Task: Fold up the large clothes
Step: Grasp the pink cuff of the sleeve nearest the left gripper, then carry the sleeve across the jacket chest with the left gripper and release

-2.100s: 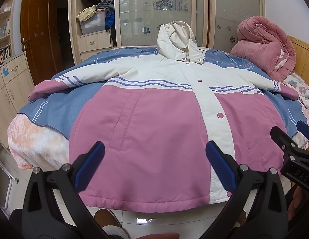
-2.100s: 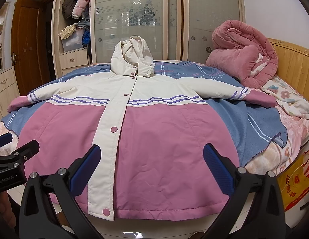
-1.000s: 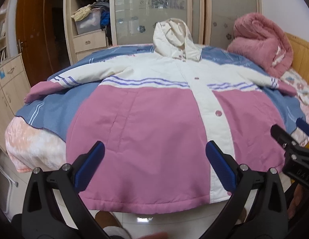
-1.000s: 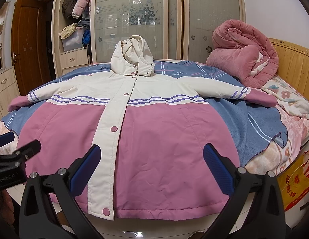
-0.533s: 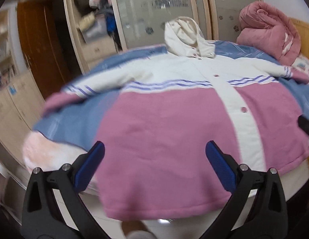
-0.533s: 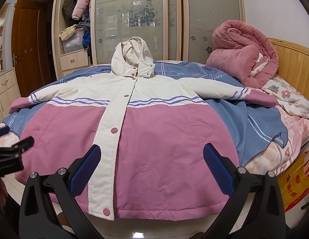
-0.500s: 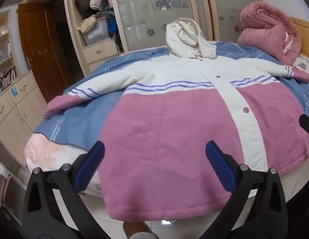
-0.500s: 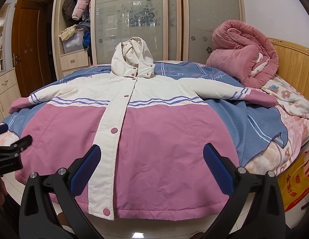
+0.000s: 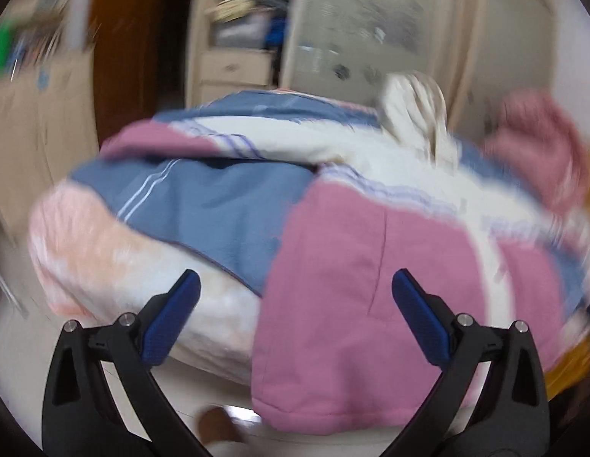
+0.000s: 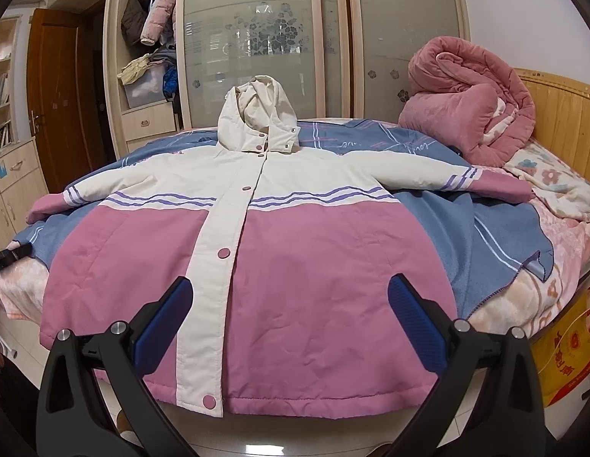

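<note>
Looking at the jacket (image 10: 314, 266) spread flat on the bed (image 10: 554, 262). My left gripper (image 9: 295, 320) and right gripper (image 10: 289, 318) hover near its hem, jaws wide, gripping nothing.

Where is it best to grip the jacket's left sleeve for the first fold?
Probably at the pink cuff of the jacket, coming from the bed's left side with the open left gripper: the sleeve lies flat and straight, and its cuff end lies free on the blue blanket.

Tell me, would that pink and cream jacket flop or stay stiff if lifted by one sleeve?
Probably flop: the jacket drapes over the bed edge, wrinkled. Its puffy quilting suggests bulk without much weight. The smooth shell might slip between jaws.
</note>
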Demonstrator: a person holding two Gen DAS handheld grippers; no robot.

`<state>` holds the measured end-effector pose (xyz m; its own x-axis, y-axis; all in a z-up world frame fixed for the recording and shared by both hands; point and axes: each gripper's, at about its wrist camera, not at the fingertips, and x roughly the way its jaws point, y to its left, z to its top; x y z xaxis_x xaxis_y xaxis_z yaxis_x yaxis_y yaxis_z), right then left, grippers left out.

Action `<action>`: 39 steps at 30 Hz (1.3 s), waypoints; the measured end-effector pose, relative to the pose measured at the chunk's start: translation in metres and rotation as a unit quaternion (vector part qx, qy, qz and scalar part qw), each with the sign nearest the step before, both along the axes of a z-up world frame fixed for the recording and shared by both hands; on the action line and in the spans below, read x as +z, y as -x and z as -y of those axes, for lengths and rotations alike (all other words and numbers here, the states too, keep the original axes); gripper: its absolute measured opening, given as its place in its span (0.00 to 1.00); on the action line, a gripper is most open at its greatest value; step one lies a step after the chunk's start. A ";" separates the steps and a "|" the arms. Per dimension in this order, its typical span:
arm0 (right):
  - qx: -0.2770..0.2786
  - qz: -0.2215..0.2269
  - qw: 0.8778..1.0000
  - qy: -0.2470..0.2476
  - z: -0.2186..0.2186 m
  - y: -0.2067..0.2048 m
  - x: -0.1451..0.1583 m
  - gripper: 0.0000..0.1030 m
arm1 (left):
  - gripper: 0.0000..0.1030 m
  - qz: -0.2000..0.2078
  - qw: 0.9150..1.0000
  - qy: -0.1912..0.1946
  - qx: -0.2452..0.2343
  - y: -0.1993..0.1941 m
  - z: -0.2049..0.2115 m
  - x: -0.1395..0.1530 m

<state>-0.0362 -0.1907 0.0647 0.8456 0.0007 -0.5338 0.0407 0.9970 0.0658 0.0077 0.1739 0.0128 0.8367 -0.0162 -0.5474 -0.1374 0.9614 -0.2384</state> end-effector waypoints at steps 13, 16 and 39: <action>0.015 -0.005 1.000 -0.007 -0.006 -0.007 -0.002 0.99 | 0.94 0.093 0.945 0.308 0.054 -0.083 -0.194 0.031; 0.016 -0.007 1.000 -0.004 -0.008 -0.008 -0.003 0.99 | 0.94 0.054 0.928 0.364 0.063 -0.119 -0.226 0.005; 0.018 -0.041 0.999 0.009 -0.013 -0.032 -0.021 0.99 | 0.15 0.043 0.970 0.095 0.222 -0.238 -0.260 0.041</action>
